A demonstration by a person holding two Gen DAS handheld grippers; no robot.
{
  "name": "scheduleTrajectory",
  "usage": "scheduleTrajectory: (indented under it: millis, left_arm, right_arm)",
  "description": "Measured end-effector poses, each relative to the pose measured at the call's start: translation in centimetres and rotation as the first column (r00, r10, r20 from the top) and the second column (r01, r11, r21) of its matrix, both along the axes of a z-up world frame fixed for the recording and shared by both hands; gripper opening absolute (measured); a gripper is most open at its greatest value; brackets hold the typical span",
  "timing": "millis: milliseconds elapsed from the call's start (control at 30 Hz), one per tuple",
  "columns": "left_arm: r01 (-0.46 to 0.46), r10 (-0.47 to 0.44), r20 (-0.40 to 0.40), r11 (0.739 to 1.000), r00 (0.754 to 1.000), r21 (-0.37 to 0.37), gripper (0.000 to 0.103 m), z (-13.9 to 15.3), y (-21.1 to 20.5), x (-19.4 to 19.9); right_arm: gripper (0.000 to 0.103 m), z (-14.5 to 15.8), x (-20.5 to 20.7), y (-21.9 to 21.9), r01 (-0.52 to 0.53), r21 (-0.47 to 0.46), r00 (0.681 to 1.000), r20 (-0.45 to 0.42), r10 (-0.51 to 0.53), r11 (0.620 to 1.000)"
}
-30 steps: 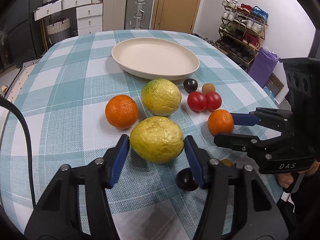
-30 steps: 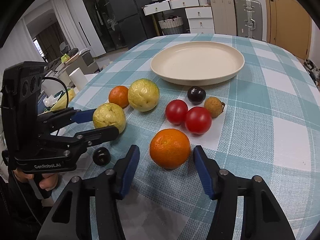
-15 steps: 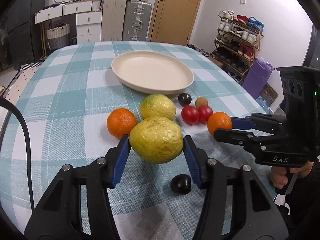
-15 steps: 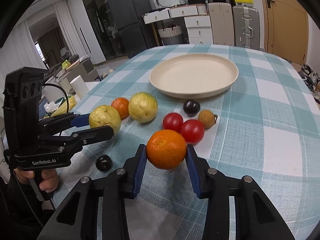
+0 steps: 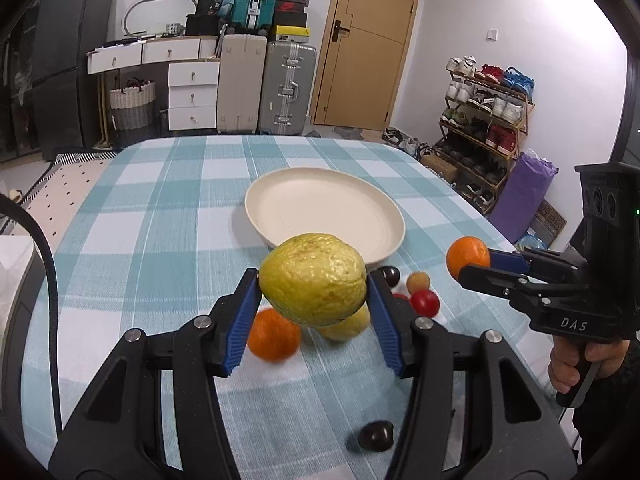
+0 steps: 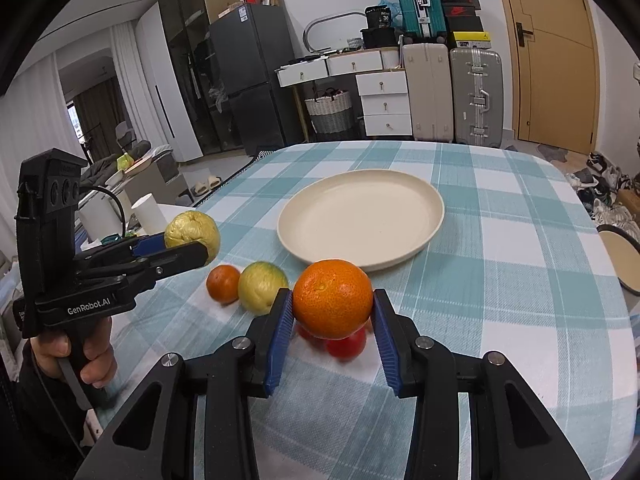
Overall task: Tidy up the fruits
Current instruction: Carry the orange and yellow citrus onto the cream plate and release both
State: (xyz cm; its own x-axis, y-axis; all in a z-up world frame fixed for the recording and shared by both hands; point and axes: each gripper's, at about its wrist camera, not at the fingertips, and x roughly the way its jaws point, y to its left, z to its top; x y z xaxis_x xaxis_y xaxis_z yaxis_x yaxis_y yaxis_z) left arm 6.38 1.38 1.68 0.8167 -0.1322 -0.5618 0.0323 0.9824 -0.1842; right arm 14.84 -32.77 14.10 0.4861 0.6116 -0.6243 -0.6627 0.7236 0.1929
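Observation:
My left gripper (image 5: pixel 312 284) is shut on a yellow-green guava (image 5: pixel 313 279) and holds it in the air, short of the empty cream plate (image 5: pixel 324 216). My right gripper (image 6: pixel 333 300) is shut on an orange (image 6: pixel 333 299) and holds it above the table, near the plate (image 6: pixel 362 218). On the cloth lie a second guava (image 6: pixel 262 287), a second orange (image 6: pixel 223 283), red tomatoes (image 5: pixel 425 303), a brown longan (image 5: pixel 418 281) and two dark plums (image 5: pixel 390 275) (image 5: pixel 376 435). The left gripper with its guava (image 6: pixel 193 234) shows in the right wrist view.
The table has a teal-and-white checked cloth (image 6: pixel 520 240). A white cup (image 6: pixel 149 214) stands off the table's left edge. A round stool (image 6: pixel 622 256) is on the right. Drawers, suitcases (image 6: pixel 476 96), a door and a shoe rack (image 5: pixel 484 116) stand behind.
Both grippers closed on their fruits and lifted them: the left raised the guava, the right raised the orange, both higher above the table than half a second ago.

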Motion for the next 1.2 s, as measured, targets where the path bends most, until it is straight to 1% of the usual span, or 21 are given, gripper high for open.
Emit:
scheduleTrajectory:
  millis: [133,267,400,600,833,1000,1133,1200]
  left_arm:
    - [-0.003,0.003,0.015,1.000,1.000,0.008,0.051,0.3,0.1,1.4]
    - [-0.007,0.006,0.019,1.000,1.000,0.016,0.051,0.2,-0.1,3.1]
    - [-0.010,0.009,0.025,1.000,1.000,0.028,0.051,0.3,-0.2,4.6]
    - [-0.006,0.005,0.026,0.999,1.000,0.041,0.051,0.0,-0.3,7.3]
    - [-0.006,0.005,0.006,0.999,1.000,0.039,0.051,-1.2,-0.3,10.2]
    - [0.006,-0.006,-0.006,0.998,1.000,0.067,0.051,-2.0,-0.4,11.6]
    - [0.015,-0.012,-0.040,0.997,0.999,0.070,0.051,-2.7,-0.4,12.6]
    - [0.015,-0.010,-0.060,0.996,0.998,0.084,0.051,-3.1,-0.5,13.0]
  right_arm:
    - [0.040,0.3,1.1,0.3,0.013,0.007,1.000,0.010,-0.013,1.000]
    - [0.040,0.4,2.7,0.2,0.041,0.037,0.999,-0.013,-0.041,0.998]
    - [0.040,0.6,4.0,0.2,0.070,0.049,0.998,-0.016,-0.069,0.996]
    - [0.040,0.8,5.8,0.6,0.086,0.041,0.996,-0.009,-0.085,0.995]
    - [0.040,-0.6,8.6,1.7,0.099,0.015,0.995,-0.025,-0.098,0.995]
    - [0.041,-1.8,10.3,2.7,0.103,0.002,0.994,-0.036,-0.103,0.995]
    - [0.041,-2.6,10.7,3.6,0.102,-0.035,0.994,-0.031,-0.103,0.994]
    - [0.041,-3.0,11.0,3.8,0.099,-0.043,0.994,-0.042,-0.101,0.994]
